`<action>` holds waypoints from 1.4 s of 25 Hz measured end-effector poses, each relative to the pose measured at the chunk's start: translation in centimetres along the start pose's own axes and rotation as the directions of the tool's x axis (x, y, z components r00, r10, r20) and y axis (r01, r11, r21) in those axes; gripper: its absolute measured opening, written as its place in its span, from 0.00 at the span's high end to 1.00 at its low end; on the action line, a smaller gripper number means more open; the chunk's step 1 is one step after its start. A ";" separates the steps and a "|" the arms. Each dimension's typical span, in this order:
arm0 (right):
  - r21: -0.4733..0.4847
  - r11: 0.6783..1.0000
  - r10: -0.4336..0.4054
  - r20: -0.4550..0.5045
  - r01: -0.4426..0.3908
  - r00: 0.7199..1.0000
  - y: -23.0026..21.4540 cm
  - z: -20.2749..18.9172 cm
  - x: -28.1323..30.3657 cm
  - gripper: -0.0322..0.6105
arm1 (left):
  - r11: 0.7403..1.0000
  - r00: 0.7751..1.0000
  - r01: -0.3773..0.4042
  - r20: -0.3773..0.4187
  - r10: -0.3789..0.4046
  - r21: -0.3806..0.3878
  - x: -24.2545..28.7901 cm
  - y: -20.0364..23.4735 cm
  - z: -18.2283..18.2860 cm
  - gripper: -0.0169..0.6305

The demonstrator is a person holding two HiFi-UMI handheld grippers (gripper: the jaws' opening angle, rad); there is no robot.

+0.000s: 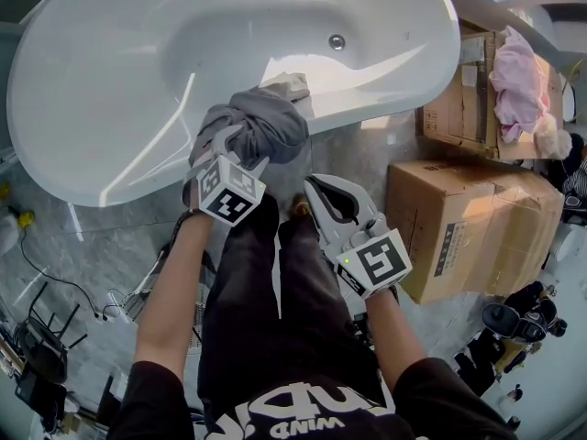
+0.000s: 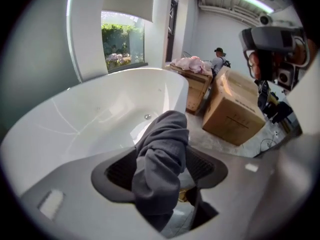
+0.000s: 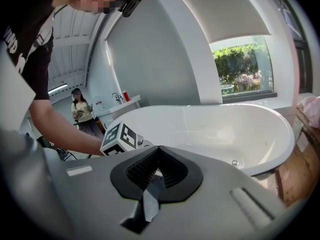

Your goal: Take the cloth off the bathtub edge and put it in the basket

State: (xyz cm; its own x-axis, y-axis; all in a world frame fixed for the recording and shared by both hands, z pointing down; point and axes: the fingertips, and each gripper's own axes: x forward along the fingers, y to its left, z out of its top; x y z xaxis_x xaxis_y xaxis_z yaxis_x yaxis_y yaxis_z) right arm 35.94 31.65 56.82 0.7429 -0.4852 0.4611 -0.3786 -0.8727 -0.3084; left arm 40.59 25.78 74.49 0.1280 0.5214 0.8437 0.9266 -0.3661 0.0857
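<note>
The crumpled dark grey fabric cloth (image 1: 272, 120) bulges in thick folds at the near rim of the glossy white oval bathtub (image 1: 92, 108). The left gripper (image 1: 240, 150) clamps it. The right gripper's (image 1: 315, 193) jaws meet, empty.

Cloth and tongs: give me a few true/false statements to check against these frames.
1. The left tongs grip the grey cloth. True.
2. The cloth lies in the basket. False: it is held in the left tongs, by the tub rim.
3. The right tongs hold nothing. True.
4. The tub is full of water. False: it is dry, with its drain bare.
</note>
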 end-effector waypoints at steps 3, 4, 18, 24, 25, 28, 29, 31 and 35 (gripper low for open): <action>0.011 1.000 0.003 0.000 -0.003 1.000 0.1 -0.5 0.3 0.94 | 1.000 0.999 0.011 -0.040 -0.011 0.007 1.0 0.1 -0.7 0.54; 0.016 1.000 0.005 -0.001 -0.005 1.000 0.1 -0.6 0.4 0.94 | 1.000 0.999 0.007 -0.049 -0.007 0.010 1.2 0.2 -0.8 0.54; 0.034 0.999 0.001 -0.020 0.000 1.000 -0.1 -2.4 0.3 0.94 | 0.983 0.980 -0.039 -0.185 0.073 0.180 2.9 0.1 -2.6 0.54; 0.043 0.999 -0.013 -0.022 0.014 1.000 -0.9 -2.6 -0.2 0.94 | 0.978 0.981 -0.014 -0.187 0.055 0.209 3.6 0.2 -2.5 0.54; 0.045 0.999 -0.014 -0.023 0.015 1.000 -0.9 -2.8 -0.1 0.94 | 0.978 0.981 -0.003 -0.187 0.043 0.208 3.7 0.3 -2.6 0.54; 0.048 0.999 -0.012 -0.024 0.013 1.000 -0.7 -3.1 -0.1 0.94 | 0.978 0.980 0.041 -0.199 0.000 0.203 3.7 0.2 -2.8 0.57; 0.049 0.999 -0.011 -0.025 0.013 1.000 -0.7 -3.1 -0.1 0.94 | 0.976 0.979 0.055 -0.205 -0.011 0.209 3.6 0.1 -2.9 0.58; 0.051 0.999 -0.015 -0.026 0.016 1.000 -0.8 -3.2 -0.3 0.94 | 0.969 0.976 0.077 -0.218 -0.026 0.233 3.4 -0.1 -3.0 0.62; 0.051 0.998 -0.023 -0.022 0.024 0.999 -1.1 -2.8 -0.6 0.94 | 0.958 0.967 0.094 -0.252 -0.023 0.272 3.1 -0.3 -3.1 0.66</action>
State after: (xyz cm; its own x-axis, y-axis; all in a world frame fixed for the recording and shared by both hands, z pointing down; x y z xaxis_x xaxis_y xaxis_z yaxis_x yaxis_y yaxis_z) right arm 34.39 32.72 59.25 0.7390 -0.4660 0.4866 -0.3316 -0.8803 -0.3394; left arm 39.62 25.14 78.69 0.0134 0.3182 0.9479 0.9956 -0.0920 0.0168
